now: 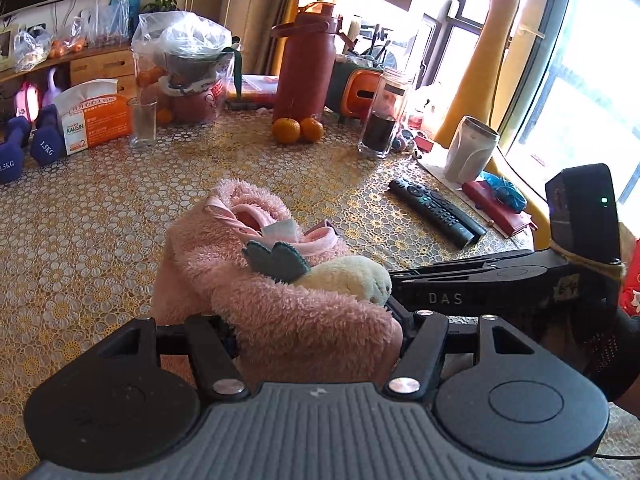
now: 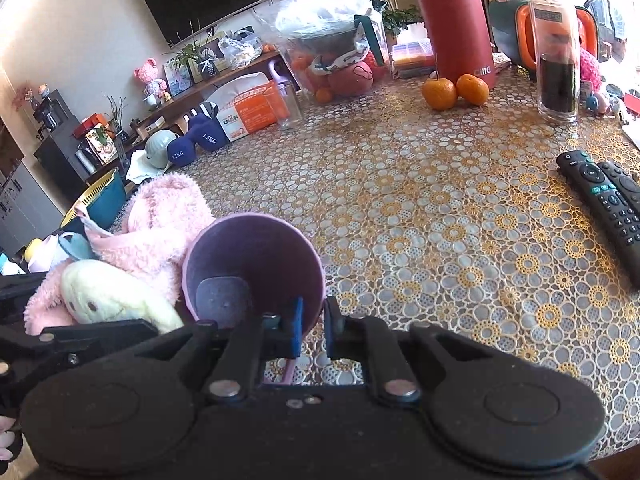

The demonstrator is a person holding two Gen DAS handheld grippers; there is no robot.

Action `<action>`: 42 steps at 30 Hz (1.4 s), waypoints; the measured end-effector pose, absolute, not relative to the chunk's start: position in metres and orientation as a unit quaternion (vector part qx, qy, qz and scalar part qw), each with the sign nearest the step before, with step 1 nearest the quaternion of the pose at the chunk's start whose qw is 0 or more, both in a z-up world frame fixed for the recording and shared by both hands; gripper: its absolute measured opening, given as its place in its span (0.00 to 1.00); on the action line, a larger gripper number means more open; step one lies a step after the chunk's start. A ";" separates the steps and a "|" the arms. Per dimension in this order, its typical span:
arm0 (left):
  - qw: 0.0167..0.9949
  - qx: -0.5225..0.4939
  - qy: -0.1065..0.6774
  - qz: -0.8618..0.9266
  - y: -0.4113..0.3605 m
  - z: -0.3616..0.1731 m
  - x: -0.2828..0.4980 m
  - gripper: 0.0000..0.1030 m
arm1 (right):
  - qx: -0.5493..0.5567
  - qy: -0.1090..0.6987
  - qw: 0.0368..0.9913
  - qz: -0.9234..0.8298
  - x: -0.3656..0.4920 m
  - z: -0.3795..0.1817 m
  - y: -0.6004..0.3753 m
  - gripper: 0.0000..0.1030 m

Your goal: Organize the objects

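A pink fluffy garment (image 1: 260, 292) with a pale yellow plush carrot and teal leaf on it (image 1: 348, 276) lies bunched on the table. My left gripper (image 1: 316, 336) is shut on the garment's near fold. The garment also shows in the right wrist view (image 2: 160, 220). My right gripper (image 2: 312, 328) is shut on the rim of a purple cup (image 2: 252, 264), which stands tilted beside the garment. The right gripper's body shows in the left wrist view (image 1: 460, 284), just right of the plush carrot.
The table has a gold floral lace cloth (image 2: 440, 220). On it are two black remotes (image 2: 604, 204), two oranges (image 2: 456, 90), a red thermos (image 2: 452, 24), a glass jar of dark liquid (image 2: 558, 48), a drinking glass (image 1: 143, 122), blue dumbbells (image 1: 44, 140) and a metal tumbler (image 1: 472, 154).
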State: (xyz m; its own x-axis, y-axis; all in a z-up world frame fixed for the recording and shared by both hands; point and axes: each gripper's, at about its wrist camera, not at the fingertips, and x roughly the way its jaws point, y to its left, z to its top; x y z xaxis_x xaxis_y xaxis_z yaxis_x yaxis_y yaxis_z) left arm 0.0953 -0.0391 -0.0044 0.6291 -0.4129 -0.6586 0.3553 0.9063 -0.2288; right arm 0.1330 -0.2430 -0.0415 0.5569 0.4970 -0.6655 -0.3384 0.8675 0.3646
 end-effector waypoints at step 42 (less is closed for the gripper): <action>0.921 0.004 0.368 -0.128 0.005 -0.012 0.109 0.62 | 0.106 0.386 0.848 0.348 0.122 -0.044 -0.266 0.19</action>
State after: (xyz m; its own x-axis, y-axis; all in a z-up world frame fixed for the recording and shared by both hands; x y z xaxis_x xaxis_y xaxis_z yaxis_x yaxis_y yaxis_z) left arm 0.1095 0.0055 -0.0118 0.6971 -0.2316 -0.6785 0.2382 0.9674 -0.0856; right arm 0.1221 -0.2662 -0.0444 0.4611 0.6714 -0.5802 -0.5078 0.7358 0.4480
